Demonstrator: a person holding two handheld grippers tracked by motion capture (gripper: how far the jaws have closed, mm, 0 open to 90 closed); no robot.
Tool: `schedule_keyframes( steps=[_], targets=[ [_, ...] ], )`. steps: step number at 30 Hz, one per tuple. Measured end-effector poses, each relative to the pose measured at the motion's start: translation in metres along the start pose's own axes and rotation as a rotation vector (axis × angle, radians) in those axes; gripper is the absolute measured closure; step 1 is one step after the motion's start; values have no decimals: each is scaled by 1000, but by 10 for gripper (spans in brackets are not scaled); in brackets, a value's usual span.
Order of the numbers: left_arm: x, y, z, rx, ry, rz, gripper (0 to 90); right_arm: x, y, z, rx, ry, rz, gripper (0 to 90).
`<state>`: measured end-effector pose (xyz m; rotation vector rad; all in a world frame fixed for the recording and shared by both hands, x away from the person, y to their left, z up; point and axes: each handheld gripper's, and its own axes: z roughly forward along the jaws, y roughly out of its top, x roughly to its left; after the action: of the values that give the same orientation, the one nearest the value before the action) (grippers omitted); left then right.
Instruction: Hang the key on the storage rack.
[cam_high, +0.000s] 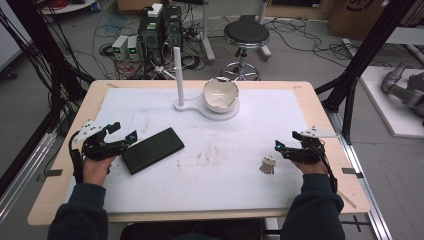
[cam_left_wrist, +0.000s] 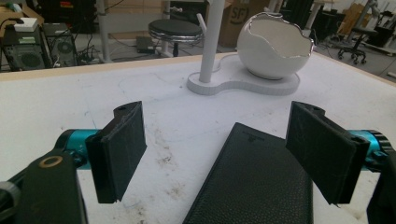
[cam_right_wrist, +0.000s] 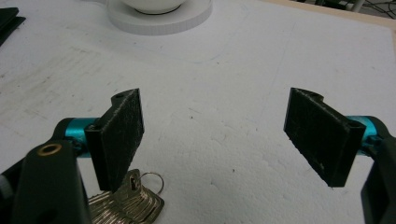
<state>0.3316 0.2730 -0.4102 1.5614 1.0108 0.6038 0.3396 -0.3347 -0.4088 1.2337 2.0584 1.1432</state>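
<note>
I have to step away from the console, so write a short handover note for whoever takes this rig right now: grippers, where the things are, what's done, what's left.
Left gripper: open, holding nothing, low over the near end of the black wallet, which lies flat on the white mat partly between its jaws.
Right gripper: open, holding nothing, just right of the bunch of keys lying on the mat.
White cracked-egg bowl sits on its white stand with an upright post, at the far middle of the table.
Done: nothing picked up yet.
Left: probably grasp the wallet and the keys; where they go is unclear, maybe the bowl.
</note>
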Motion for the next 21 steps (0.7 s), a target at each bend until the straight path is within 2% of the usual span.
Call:
schedule_keyframes(
  steps=[9, 11, 15, 17, 21],
  targets=[
    [2, -1, 1, 15, 7, -8, 205, -8, -8, -1, 30, 23, 9, 205],
    [2, -2, 2, 16, 3, -12, 207, -9, -9, -1, 43, 39, 0, 261],
    [3, -2, 2, 20, -2, -16, 212, -10, -13, 5, 103, 61, -42, 303],
    [3, -2, 2, 22, -4, -19, 216, -10, -16, 7, 140, 97, -45, 357],
    [4, -3, 4, 30, -10, -25, 220, -8, -17, 8, 159, 149, -69, 424]
  ],
)
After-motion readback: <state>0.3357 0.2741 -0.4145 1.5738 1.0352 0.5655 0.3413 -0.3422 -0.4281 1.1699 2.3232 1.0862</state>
